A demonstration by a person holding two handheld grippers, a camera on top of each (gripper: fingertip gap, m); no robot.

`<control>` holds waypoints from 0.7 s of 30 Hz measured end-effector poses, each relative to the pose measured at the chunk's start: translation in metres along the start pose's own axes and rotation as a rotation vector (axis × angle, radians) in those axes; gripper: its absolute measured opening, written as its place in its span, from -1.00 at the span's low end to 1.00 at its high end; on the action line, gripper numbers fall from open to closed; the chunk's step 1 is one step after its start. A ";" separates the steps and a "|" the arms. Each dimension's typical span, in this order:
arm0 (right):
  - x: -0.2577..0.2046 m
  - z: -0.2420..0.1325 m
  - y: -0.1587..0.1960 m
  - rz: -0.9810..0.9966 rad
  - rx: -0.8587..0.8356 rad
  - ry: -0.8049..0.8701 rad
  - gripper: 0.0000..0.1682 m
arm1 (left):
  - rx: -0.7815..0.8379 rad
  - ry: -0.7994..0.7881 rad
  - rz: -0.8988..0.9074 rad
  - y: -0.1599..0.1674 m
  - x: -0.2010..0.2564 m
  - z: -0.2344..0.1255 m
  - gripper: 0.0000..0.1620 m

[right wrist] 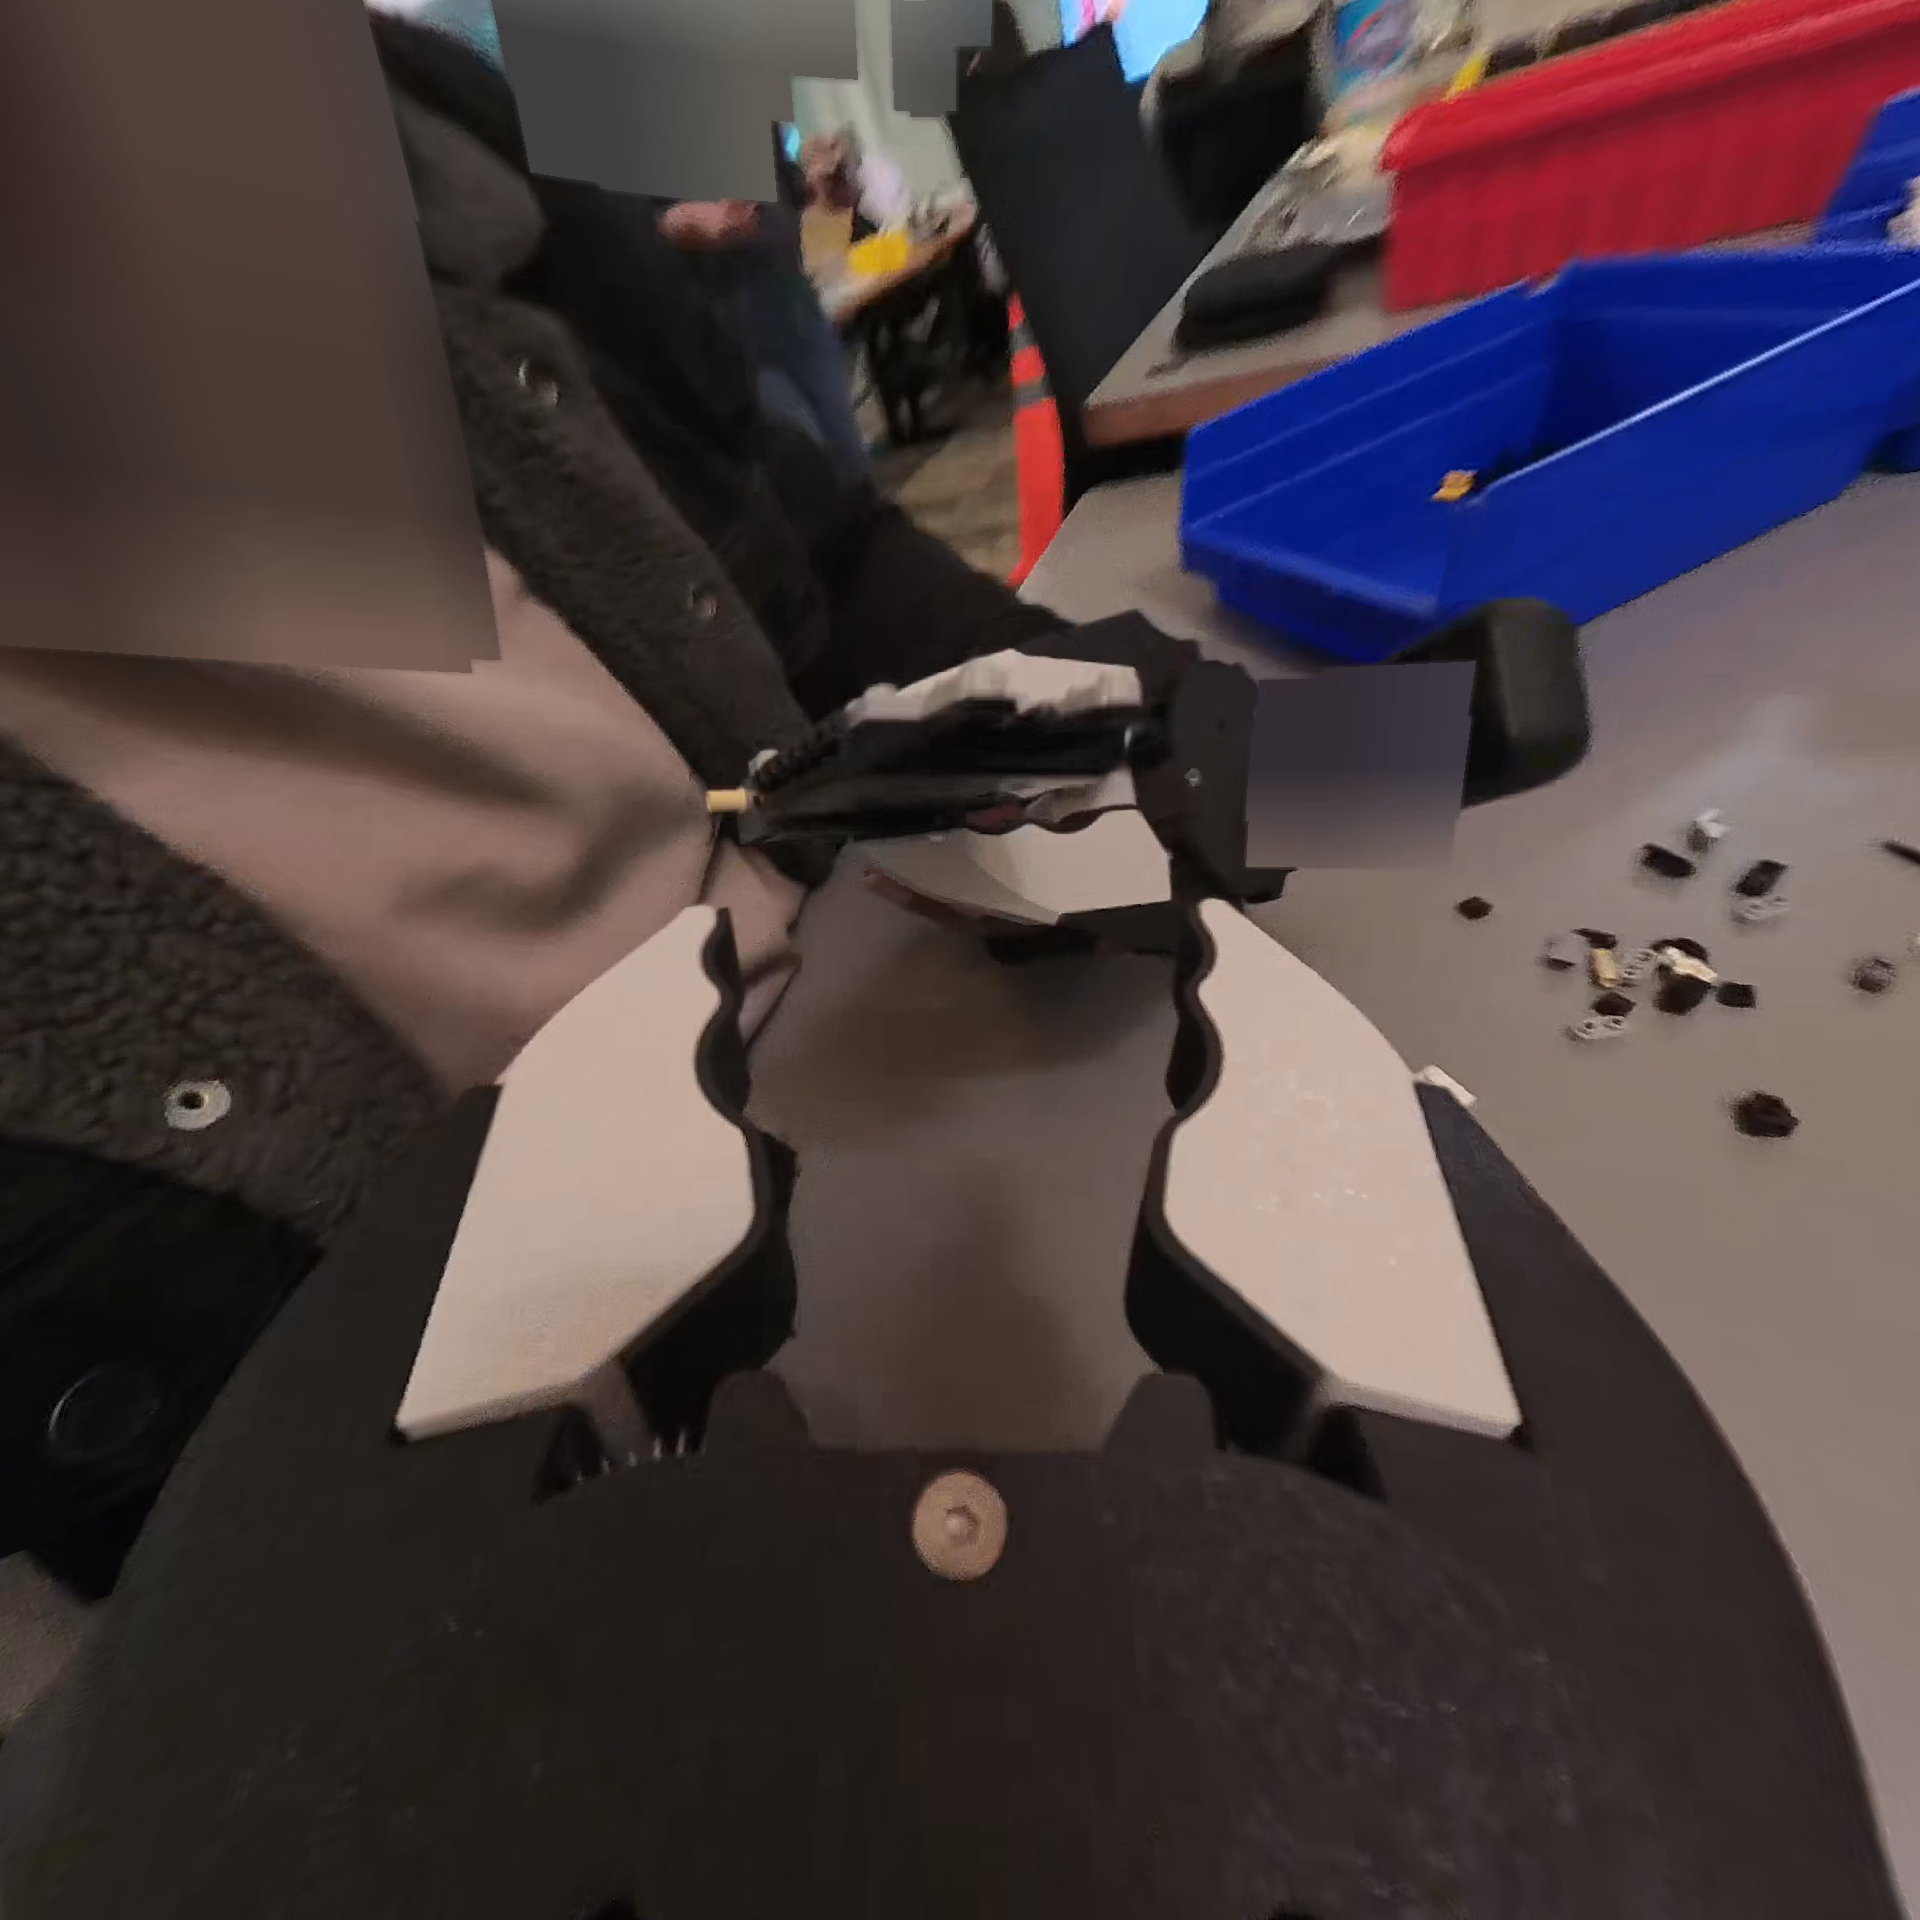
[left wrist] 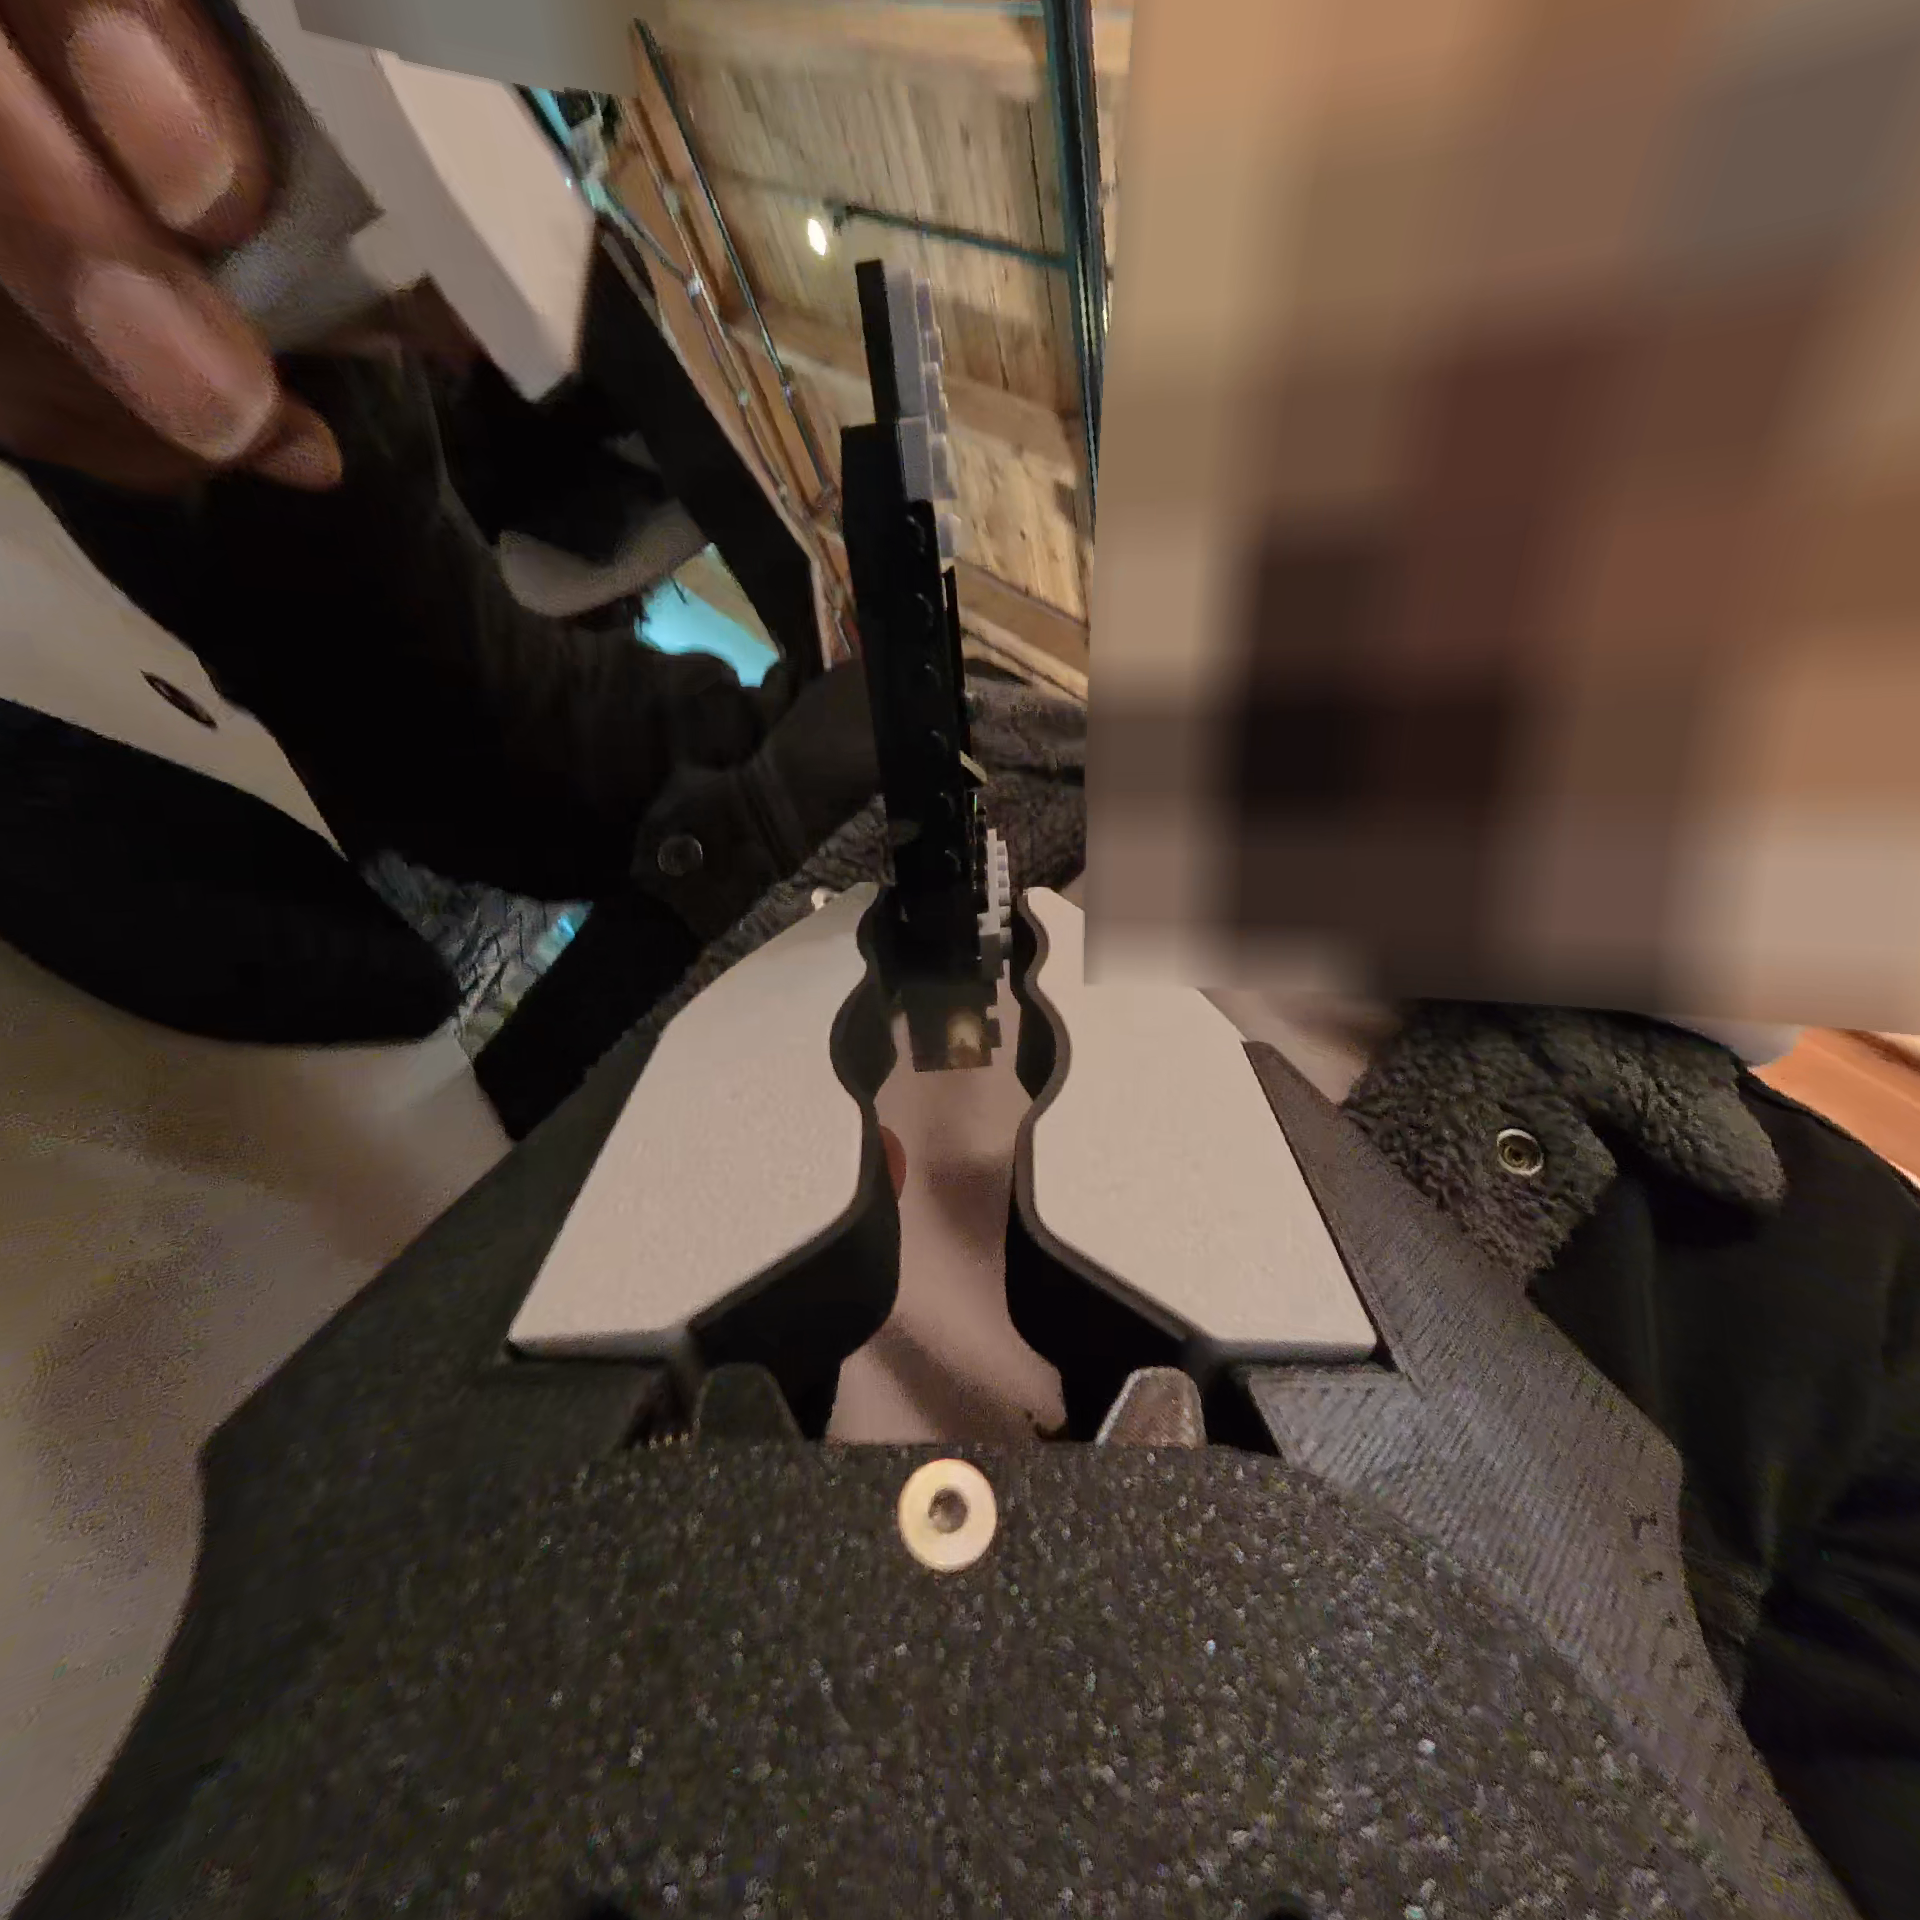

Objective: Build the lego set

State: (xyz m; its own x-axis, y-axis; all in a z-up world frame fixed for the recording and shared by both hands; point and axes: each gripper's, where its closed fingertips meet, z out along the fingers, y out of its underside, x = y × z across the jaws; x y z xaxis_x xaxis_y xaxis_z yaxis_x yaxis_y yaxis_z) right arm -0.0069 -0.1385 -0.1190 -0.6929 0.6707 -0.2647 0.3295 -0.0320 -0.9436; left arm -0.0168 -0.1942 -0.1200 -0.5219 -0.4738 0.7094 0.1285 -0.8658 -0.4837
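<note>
- Grey tabletop (right wrist: 1662, 790) is stretching out under your right gripper (right wrist: 956, 997), with loose lego pieces (right wrist: 1642, 966) lying scattered on it
- Blue bin (right wrist: 1455, 457) is sitting at the table's far side, holding one small yellow piece (right wrist: 1455, 484); a red bin (right wrist: 1621, 177) is standing behind it
- Your left gripper (left wrist: 940, 997) is clamping the lego assembly (left wrist: 914, 665), a long black build carrying grey plates, lifted off the table
- Your right gripper is hanging wide open, gripping nothing
</note>
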 end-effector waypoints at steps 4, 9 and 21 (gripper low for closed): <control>-0.018 0.022 -0.002 -0.028 -0.120 -0.130 0.07 | -0.085 -0.023 -0.024 0.014 -0.007 0.006 -0.75; -0.025 0.036 0.006 -0.015 -0.109 -0.174 -0.23 | -0.102 -0.045 -0.015 0.018 -0.009 0.008 -0.75; 0.051 -0.016 0.009 0.617 0.608 0.297 -0.23 | 0.169 -0.709 0.443 -0.052 -0.039 -0.056 -0.43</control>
State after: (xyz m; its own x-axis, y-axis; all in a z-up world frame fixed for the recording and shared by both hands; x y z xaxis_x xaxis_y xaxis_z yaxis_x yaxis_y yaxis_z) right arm -0.0287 -0.0931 -0.1381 -0.2848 0.5650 -0.7744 0.1337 -0.7765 -0.6157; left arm -0.0499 -0.1220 -0.1512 0.2506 -0.7144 0.6533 0.3496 -0.5625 -0.7492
